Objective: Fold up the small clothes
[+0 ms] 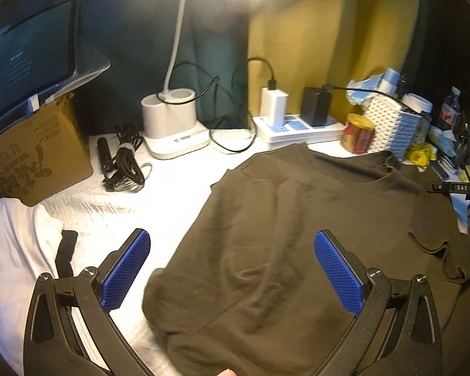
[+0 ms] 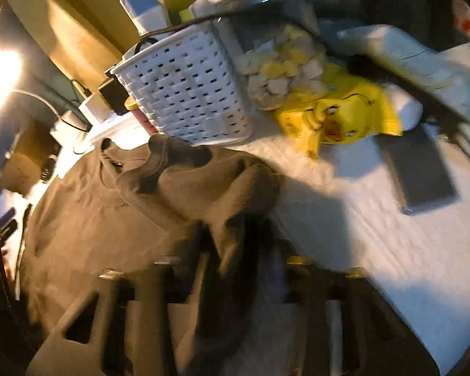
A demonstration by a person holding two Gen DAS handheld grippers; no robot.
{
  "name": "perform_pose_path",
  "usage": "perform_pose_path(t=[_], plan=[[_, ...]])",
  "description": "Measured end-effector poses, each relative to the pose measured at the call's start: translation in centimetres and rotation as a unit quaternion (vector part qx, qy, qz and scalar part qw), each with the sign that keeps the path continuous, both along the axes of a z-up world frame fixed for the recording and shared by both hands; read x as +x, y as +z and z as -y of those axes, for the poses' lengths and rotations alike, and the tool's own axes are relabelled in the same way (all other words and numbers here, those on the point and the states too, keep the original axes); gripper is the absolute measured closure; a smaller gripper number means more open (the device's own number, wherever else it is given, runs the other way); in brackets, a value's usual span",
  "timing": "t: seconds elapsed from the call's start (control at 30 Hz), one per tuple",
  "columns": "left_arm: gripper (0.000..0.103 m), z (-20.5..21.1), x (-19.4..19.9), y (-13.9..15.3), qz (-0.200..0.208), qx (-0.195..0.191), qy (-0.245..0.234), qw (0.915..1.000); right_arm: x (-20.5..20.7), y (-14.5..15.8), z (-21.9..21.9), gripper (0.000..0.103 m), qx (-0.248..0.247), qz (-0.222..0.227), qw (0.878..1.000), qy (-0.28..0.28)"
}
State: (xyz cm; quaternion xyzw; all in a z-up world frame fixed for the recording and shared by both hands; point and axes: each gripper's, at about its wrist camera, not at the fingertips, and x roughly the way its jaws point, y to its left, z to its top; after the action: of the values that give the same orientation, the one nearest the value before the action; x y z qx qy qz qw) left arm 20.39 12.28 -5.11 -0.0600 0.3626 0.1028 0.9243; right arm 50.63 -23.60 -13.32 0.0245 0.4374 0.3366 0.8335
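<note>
A dark brown t-shirt [image 1: 297, 235] lies spread on the white bed surface [image 1: 109, 206], its collar toward the far side. My left gripper [image 1: 232, 236] hovers open over the shirt's lower left part, blue pads [image 1: 125, 269] wide apart with nothing between them. In the blurred right wrist view, my right gripper [image 2: 235, 250] is shut on a bunched fold of the t-shirt [image 2: 94, 219] at its sleeve side. The cloth rises in a ridge from the jaws toward the collar.
Behind the shirt stand a white lamp base [image 1: 172, 125], a power strip [image 1: 297, 128] with chargers, a red jar [image 1: 358, 134] and a white basket [image 2: 188, 94]. A cardboard box [image 1: 37, 156] and coiled cables [image 1: 125, 163] sit at the left. A yellow packet [image 2: 344, 112] and a phone [image 2: 423, 172] lie at the right.
</note>
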Motion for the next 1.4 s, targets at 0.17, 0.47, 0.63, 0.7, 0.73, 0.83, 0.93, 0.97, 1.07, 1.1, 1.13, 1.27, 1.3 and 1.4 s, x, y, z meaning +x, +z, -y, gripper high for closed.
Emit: perform_pose_path(t=[0.17, 0.47, 0.63, 0.7, 0.73, 0.83, 0.93, 0.97, 1.07, 1.1, 1.13, 1.27, 1.3, 1.4], plan=[[0.001, -2.3, 1.1, -1.0, -0.021, -0.003, 0.021, 0.9995, 0.8, 1.2, -1.4, 0.097, -0.061, 0.067, 0.996, -0.012], [0.016, -5.5, 3.4, -3.0, -0.056, -0.027, 0.019, 0.9979, 1.8, 1.2, -1.4, 0.098, -0.092, 0.083, 0.992, -0.014], [0.036, -5.5, 4.0, -3.7, -0.072, -0.032, -0.005, 0.9969, 0.4, 1.6, -0.6, 0.041, -0.084, 0.092, 0.992, -0.02], [0.043, -5.3, 4.1, -4.1, -0.077, -0.04, -0.021, 0.996, -0.5, 2.2, -0.8, 0.041, -0.085, 0.101, 0.991, -0.019], [0.052, -5.2, 4.2, -4.2, -0.08, -0.041, -0.027, 0.9956, -1.1, 2.6, -0.6, 0.041, -0.084, 0.104, 0.991, -0.02], [0.075, -4.8, 4.2, -4.6, -0.083, -0.048, -0.047, 0.9942, -2.6, 3.4, 0.2, 0.041, -0.078, 0.107, 0.991, -0.025], [0.098, -5.0, 3.6, -4.3, -0.068, -0.058, -0.048, 0.9949, -4.3, 4.1, 1.2, 0.041, -0.07, 0.108, 0.991, -0.028], [0.099, -5.1, 3.3, -4.0, -0.061, -0.056, -0.042, 0.9957, -4.7, 4.2, 1.3, 0.041, -0.068, 0.109, 0.991, -0.029], [0.1, -5.9, 1.7, -3.2, -0.032, -0.044, -0.008, 0.9985, -6.6, 4.8, 1.5, 0.041, -0.057, 0.111, 0.992, -0.028], [0.1, -6.1, 1.3, -3.0, -0.025, -0.04, 0.003, 0.9989, -7.4, 5.0, 1.5, 0.041, -0.053, 0.112, 0.992, -0.025], [0.1, -6.3, 0.7, -2.8, -0.018, -0.034, 0.017, 0.9991, -8.0, 5.2, 1.5, 0.041, -0.051, 0.114, 0.992, -0.023], [0.1, -6.9, -1.6, -2.2, 0.01, -0.01, 0.066, 0.9977, -10.3, 6.1, 1.8, 0.041, -0.043, 0.12, 0.992, -0.011], [0.1, -6.9, -2.0, -2.1, 0.015, -0.008, 0.072, 0.9973, -10.8, 6.3, 1.8, 0.041, -0.04, 0.121, 0.992, -0.009], [0.101, -6.2, -2.4, -1.6, 0.024, -0.001, 0.071, 0.9972, -12.3, 6.7, 1.8, 0.041, -0.031, 0.123, 0.992, -0.001]])
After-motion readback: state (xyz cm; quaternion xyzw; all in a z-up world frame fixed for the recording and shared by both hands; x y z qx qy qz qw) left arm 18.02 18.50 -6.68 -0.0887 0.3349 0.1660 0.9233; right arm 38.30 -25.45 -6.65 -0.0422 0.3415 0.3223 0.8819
